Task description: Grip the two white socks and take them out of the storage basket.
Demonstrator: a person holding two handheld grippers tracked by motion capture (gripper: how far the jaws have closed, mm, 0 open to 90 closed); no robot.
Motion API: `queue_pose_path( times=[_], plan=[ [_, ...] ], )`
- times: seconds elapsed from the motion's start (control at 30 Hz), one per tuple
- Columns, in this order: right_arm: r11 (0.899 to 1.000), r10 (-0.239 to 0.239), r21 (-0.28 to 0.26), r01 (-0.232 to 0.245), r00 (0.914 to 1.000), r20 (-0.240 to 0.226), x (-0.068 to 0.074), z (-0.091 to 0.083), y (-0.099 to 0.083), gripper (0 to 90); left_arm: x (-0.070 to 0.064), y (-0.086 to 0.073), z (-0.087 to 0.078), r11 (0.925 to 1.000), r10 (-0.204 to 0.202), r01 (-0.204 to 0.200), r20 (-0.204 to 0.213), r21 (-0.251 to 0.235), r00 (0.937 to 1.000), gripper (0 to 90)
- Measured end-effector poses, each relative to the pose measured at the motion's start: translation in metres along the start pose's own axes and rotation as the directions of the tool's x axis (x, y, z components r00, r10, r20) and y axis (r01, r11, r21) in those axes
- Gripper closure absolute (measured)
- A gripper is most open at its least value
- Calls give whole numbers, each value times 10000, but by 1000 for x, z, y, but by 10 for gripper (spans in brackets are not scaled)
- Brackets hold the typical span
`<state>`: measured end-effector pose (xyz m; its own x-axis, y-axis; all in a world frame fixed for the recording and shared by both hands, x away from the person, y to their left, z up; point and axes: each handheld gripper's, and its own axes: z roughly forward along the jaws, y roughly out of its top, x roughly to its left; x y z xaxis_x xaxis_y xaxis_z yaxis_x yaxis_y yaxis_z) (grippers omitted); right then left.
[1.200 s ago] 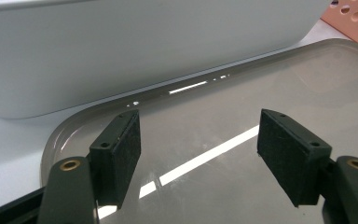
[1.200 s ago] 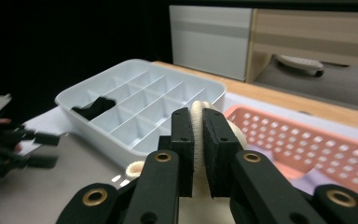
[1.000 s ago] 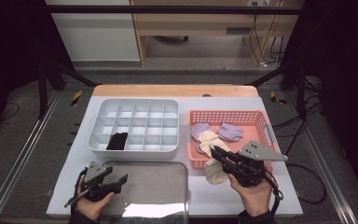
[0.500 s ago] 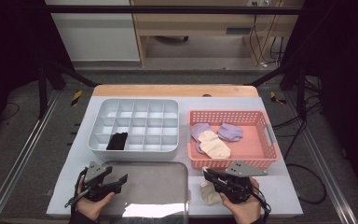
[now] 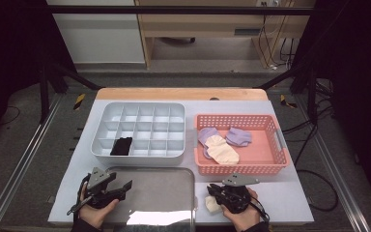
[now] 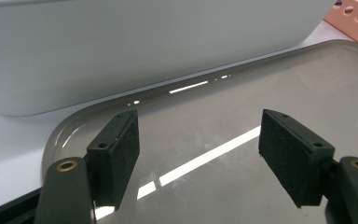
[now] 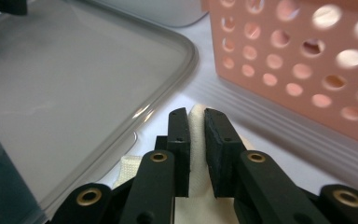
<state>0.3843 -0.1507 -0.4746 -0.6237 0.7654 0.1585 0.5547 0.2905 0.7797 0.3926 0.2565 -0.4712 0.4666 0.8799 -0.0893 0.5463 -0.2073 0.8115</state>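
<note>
Right of the tray on the white counter, the right hand-held gripper pinches a cream sock; the left hand-held gripper gapes empty over the tray.

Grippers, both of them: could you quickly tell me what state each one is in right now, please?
Left gripper: open, holding nothing, over the grey tray.
Right gripper: shut on the cream sock.

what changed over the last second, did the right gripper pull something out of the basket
Yes. The right gripper, shut on a cream sock, drew back from the pink basket toward the person and now holds the sock low over the table beside the grey tray. The left gripper stayed open over the tray; the black sock stayed in the divided bin.
</note>
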Motion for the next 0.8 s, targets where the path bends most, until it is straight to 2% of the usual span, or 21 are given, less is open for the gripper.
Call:
queue_pose_path(
  times=[0.1, 0.2, 0.37, 0.53, 0.8],
  plan=[
    [9995, -147, 265, 144, 9998, 125, 2, 9, -1, 782, 0, 0, 0, 10000, 22, -22, 36, 7, 10000, 284],
    [9993, -288, 241, 285, 9995, 127, 4, 12, 1, 749, -1, 0, 1, 10000, 7, -7, 78, 22, 10000, 284],
    [9993, -224, -311, 226, 9997, 58, 7, 2, 7, 688, 0, 0, 1, 10000, -18, 17, 74, 24, 10000, 283],
    [9946, -247, -995, 280, 9991, 347, 5, -13, 18, 653, 0, 0, 0, 10000, 7, -7, 52, 38, 10000, 282],
    [9862, -200, -1631, 284, 9984, 534, -1, -35, 34, 672, -1, 0, 2, 10000, 53, -54, 59, 62, 10000, 281]
  ],
)
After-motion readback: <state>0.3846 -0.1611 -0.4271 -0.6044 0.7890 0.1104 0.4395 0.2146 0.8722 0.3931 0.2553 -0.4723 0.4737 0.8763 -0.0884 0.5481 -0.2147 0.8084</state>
